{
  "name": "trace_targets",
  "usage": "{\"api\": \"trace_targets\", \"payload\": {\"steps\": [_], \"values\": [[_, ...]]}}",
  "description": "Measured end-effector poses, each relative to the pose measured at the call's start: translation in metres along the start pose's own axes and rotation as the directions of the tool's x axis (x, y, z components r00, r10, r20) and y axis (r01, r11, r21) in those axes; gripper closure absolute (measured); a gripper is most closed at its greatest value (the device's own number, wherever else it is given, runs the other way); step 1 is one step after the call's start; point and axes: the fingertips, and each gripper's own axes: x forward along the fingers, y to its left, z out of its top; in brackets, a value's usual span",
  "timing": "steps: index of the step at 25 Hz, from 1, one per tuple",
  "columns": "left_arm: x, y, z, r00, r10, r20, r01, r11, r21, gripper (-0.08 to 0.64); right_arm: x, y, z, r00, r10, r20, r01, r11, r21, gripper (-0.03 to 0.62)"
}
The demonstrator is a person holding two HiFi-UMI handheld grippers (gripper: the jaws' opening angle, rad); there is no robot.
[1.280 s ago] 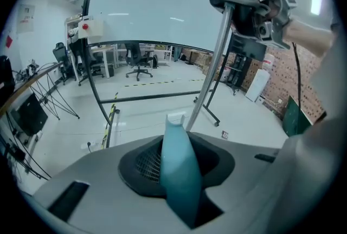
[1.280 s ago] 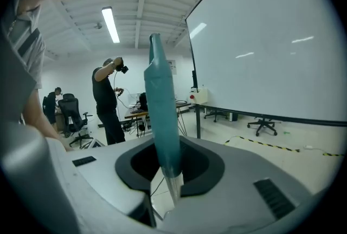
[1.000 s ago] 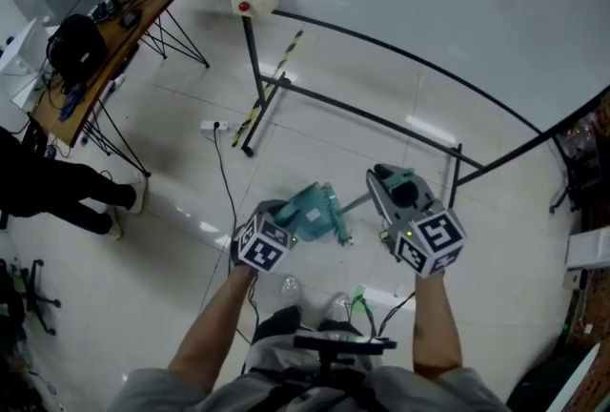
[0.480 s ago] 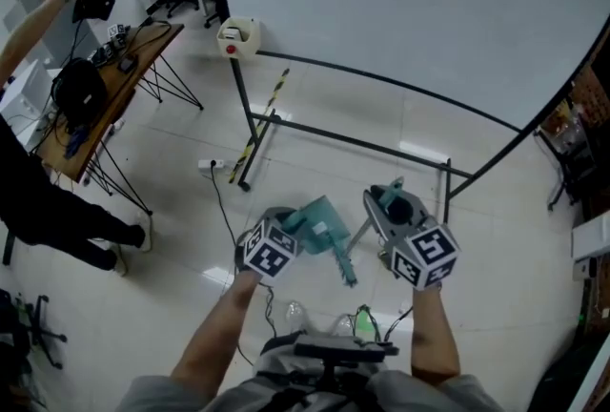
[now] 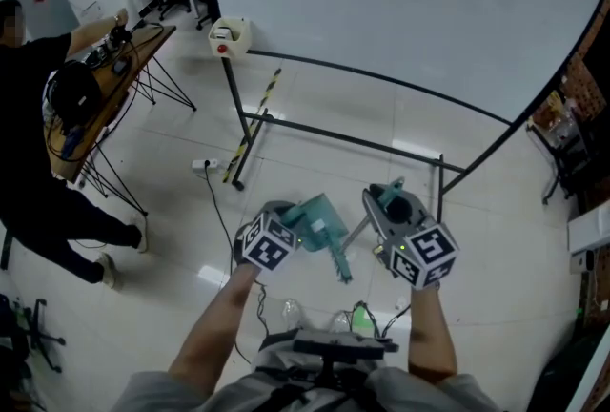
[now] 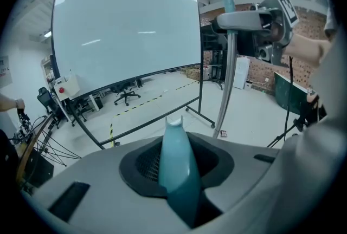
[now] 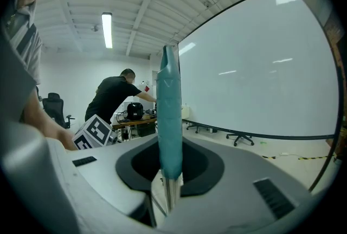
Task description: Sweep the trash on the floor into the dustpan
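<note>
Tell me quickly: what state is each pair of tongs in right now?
Left tongs: shut on the teal plastic dustpan handle.
Right tongs: shut on the teal-sleeved metal broom handle.

Bright, even indoor light in all views. Ceiling tube point(image 7: 107, 30) glows upper left in right gripper view. Floor point(image 5: 416, 150) has white glare patches, head view center. Shadows soft. Heavy fisheye bend w/ black corners; near foreground soft.

Your dustpan point(image 5: 319, 221) is smooth, translucent teal plastic. Your broom handle point(image 7: 169, 119) has a teal plastic sleeve over a bare metal tube. The tiled floor point(image 5: 181, 238) below you is glossy. The whiteboard point(image 5: 400, 10) is smooth and faintly reflective, and its frame point(image 5: 334, 135) is black metal.
</note>
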Motion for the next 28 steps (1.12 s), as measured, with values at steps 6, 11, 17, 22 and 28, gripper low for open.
{"api": "trace_targets", "payload": {"steps": [6, 11, 17, 22, 28], "values": [[0.001, -0.006, 0.005, 1.0, -0.014, 0.014, 0.014, 1.0, -0.001, 0.459, -0.007, -0.004, -0.002, 1.0, -0.015, 0.002, 0.015, 1.0, 0.011, 0.543], [0.006, -0.014, 0.003, 1.0, -0.03, -0.002, 0.03, 0.999, 0.009, 0.459, -0.016, -0.008, -0.006, 1.0, -0.024, -0.007, 0.024, 1.0, 0.009, 0.543], [0.021, -0.031, -0.018, 0.995, -0.079, -0.067, 0.082, 0.995, 0.058, 0.459, -0.043, -0.023, -0.032, 0.991, -0.123, -0.053, 0.126, 0.991, 0.047, 0.545], [0.049, -0.038, -0.035, 0.983, -0.135, -0.127, 0.15, 0.981, 0.121, 0.457, -0.08, -0.049, -0.057, 0.963, -0.255, -0.09, 0.262, 0.962, 0.079, 0.545], [0.078, -0.045, -0.05, 0.958, -0.202, -0.205, 0.245, 0.945, 0.216, 0.457, -0.124, -0.072, -0.113, 0.933, -0.343, -0.114, 0.356, 0.925, 0.13, 0.543]]}}
